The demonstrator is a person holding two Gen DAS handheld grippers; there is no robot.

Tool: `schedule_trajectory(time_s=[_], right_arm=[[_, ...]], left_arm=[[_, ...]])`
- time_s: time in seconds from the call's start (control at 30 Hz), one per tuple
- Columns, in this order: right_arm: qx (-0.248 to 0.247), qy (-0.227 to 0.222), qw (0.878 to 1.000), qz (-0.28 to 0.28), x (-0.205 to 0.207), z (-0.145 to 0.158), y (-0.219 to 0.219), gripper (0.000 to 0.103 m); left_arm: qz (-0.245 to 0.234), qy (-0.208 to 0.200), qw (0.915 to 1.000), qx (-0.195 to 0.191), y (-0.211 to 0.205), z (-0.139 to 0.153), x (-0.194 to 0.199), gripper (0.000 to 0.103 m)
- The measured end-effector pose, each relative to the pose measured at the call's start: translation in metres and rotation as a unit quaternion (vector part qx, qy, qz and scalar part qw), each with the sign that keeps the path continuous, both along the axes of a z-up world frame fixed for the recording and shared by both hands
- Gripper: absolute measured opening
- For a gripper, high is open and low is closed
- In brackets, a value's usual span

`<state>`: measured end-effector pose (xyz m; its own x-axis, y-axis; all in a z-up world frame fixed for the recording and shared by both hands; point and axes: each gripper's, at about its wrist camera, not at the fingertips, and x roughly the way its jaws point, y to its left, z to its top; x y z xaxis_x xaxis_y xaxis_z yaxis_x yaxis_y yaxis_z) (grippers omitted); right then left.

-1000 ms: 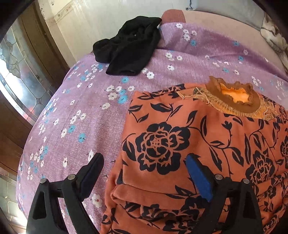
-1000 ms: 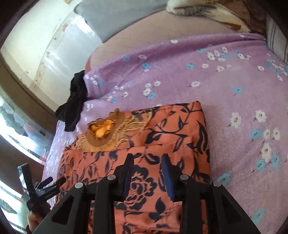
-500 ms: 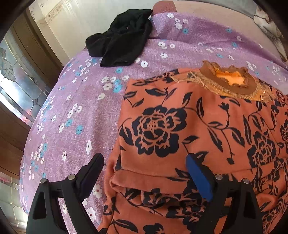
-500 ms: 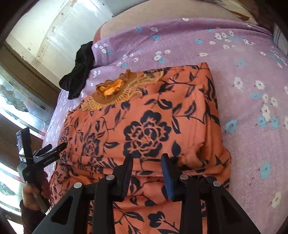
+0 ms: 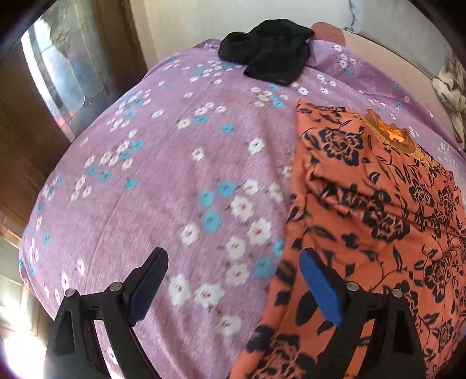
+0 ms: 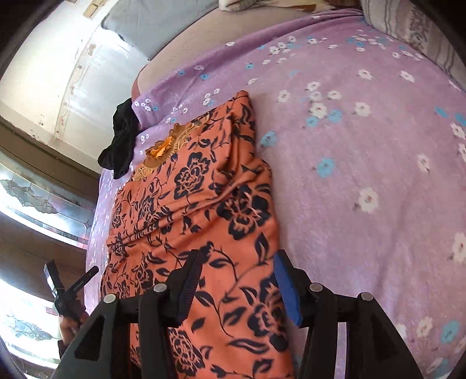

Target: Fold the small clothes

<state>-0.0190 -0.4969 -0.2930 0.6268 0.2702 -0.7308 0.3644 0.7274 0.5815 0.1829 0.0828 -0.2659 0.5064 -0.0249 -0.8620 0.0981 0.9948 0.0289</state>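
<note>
An orange garment with black flowers [image 5: 364, 204] lies in a long strip on the purple flowered bedspread [image 5: 174, 175], its brown neckline [image 5: 390, 134] at the far end. My left gripper [image 5: 233, 280] hangs open over the bedspread, with its right finger above the garment's left edge. In the right wrist view the garment [image 6: 204, 204] runs away from me. My right gripper [image 6: 237, 284] hovers above its near right edge, jaws opening and not pinching any cloth. The left gripper [image 6: 70, 288] also shows there, held by a hand [image 6: 70, 323] at the lower left.
A crumpled black garment [image 5: 271, 55] lies at the far end of the bed, also visible as the black garment [image 6: 122, 140]. Pillows [image 6: 407, 26] sit at the far right. A patterned glass window [image 5: 58, 73] and wooden frame border the bed's left side.
The left gripper has slid left off the garment, so it now straddles the garment's left edge. The right gripper has drawn back toward the garment's near right edge and its jaws have widened.
</note>
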Motion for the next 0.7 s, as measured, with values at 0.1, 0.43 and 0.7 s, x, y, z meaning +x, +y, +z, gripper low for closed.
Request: schedule_trajectory(time_s=[0.1,0.43,0.7], right_arm=[[0.011,0.004,1.0,0.002,-0.024,-0.006,-0.007,0.055],[0.047,0.02,0.999,0.011,-0.083,-0.032,-0.008,0.055],[0.055,0.035,0.997,0.035,-0.095,-0.043,0.013,0.058]], left_arm=[[0.02,0.024,0.9993,-0.02,0.029,-0.009,-0.021,0.092],[-0.034,0.089,0.9942,-0.05,0.023,-0.027,-0.085,0.055],[-0.072,0.095,0.991,-0.06,0.008,-0.024,-0.101,0.015]])
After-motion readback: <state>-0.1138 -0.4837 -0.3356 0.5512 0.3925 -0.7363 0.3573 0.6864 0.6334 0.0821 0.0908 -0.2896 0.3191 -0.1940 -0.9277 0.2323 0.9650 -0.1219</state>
